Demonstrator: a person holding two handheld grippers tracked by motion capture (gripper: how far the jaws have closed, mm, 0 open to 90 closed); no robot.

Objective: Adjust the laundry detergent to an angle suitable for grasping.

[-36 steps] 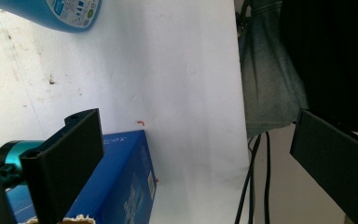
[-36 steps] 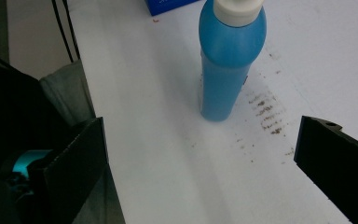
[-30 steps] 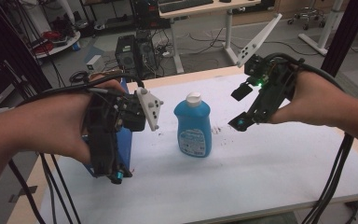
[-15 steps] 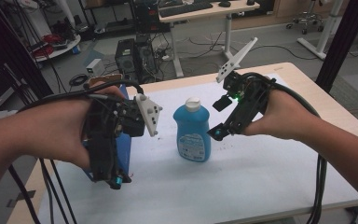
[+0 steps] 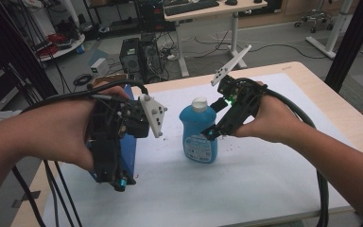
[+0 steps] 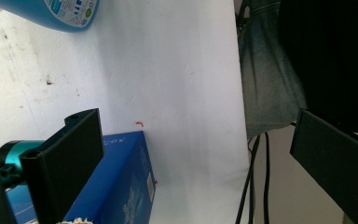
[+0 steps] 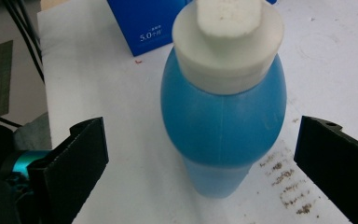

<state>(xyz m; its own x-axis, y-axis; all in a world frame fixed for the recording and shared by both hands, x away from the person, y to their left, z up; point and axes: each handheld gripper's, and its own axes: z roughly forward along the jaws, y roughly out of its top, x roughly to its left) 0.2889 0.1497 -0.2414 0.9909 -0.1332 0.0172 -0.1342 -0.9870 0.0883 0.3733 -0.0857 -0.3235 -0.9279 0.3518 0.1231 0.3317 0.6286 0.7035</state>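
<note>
Reaching toward the blue bottle point(image 5: 198, 134) from its far right side, the right gripper point(image 5: 216, 130) had its jaws spread wide, one on either flank of the bottle and neither touching it. Seen along those jaws in the right gripper view, the bottle point(image 7: 223, 121) stood upright between and just beyond them, its white cap point(image 7: 228, 42) uppermost and nearest the camera. Past the bottle, farther from this gripper, a corner of the blue box point(image 7: 147, 25) was visible, bearing white print. Brown specks point(image 7: 286, 186) lay scattered on the white table cover point(image 7: 98, 79) close beside the bottle's base, on the side of the right-hand jaw.

The left gripper point(image 5: 116, 179) was likewise held with its jaws wide apart and gripping nothing. In the left gripper view the blue box point(image 6: 116, 186) lay directly below and beside the left-hand jaw; whether jaw and box were touching could not be told. Farther out, the lower end of the bottle point(image 6: 51, 11) appeared at the top edge, well apart from this gripper, with bare white cover point(image 6: 186, 93) between. The right-hand jaw hung beyond the table's edge, over dark cables point(image 6: 254, 182).

In the high view, the bottle stood between the two grippers, nearer the right one, on the wooden-rimmed table point(image 5: 307, 71).
</note>
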